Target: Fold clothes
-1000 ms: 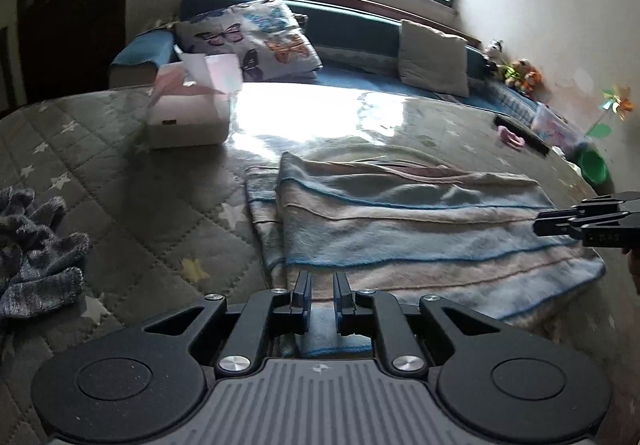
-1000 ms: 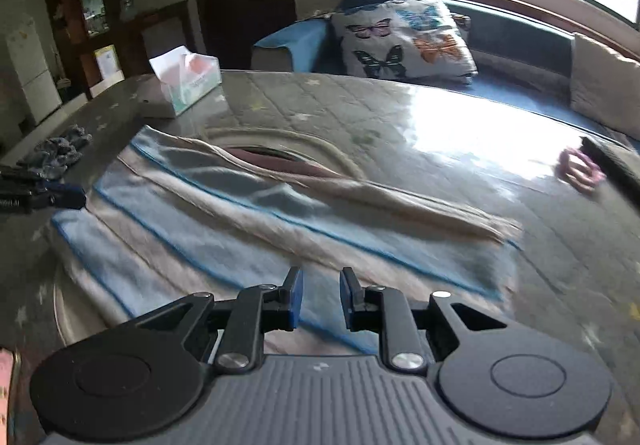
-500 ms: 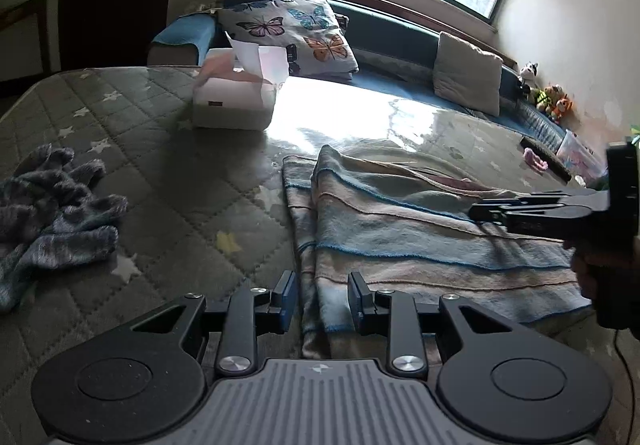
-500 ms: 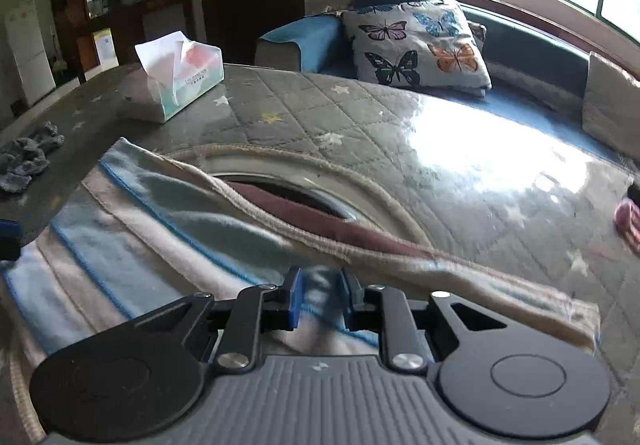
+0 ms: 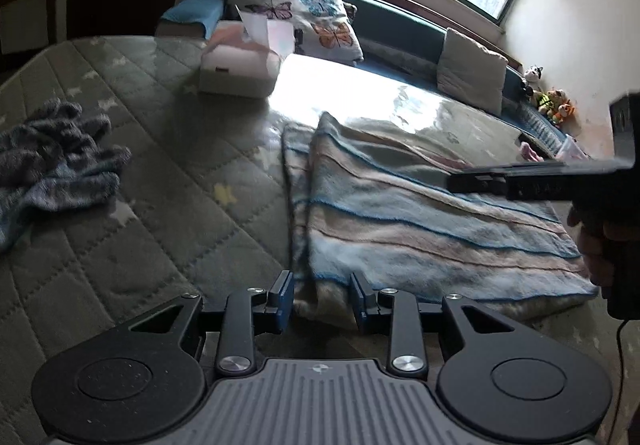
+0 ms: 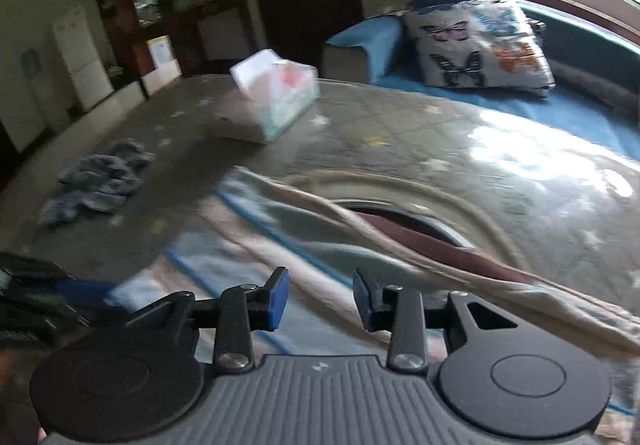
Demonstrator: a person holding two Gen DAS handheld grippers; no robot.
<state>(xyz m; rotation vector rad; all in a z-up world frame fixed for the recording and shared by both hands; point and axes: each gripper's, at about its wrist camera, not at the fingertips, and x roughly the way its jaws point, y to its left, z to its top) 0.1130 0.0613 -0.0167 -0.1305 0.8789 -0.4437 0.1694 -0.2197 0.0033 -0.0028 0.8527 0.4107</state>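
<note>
A folded garment (image 5: 420,221) is being shown lying on the quilted table cover (image 5: 160,213), directly ahead of the left gripper (image 5: 322,299), whose jaws are being held apart just before its near corner. A crumpled cloth (image 5: 52,173) is being seen well to the left of the garment. A tissue box (image 5: 240,69) is being seen behind both, toward the far edge. Behind the box, a cushion (image 5: 308,21) is being propped on the sofa (image 5: 400,41). The right gripper (image 6: 320,299) is being held above the garment's right part, jaws apart.
</note>
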